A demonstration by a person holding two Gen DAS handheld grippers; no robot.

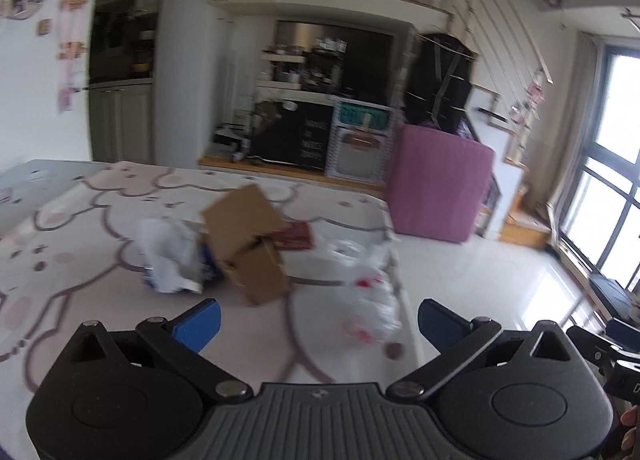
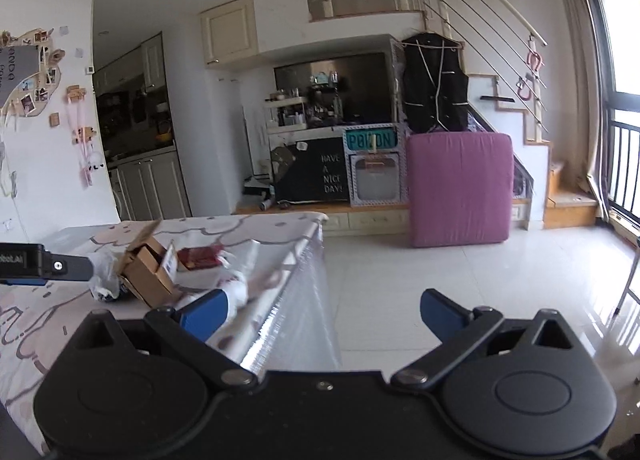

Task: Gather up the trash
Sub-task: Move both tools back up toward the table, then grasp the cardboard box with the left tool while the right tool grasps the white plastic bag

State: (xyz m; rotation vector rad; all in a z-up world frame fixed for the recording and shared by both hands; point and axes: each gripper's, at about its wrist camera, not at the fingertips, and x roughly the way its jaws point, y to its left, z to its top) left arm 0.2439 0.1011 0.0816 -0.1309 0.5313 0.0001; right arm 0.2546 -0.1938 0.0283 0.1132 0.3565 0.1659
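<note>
Blue fingers apart; beyond, black sign ("HAVE A NICE DAY!").

on the table, the cardboard box lies between two plastic bags, with a packet just behind it.

Both wrist views face forward, share cardboard box
</note>
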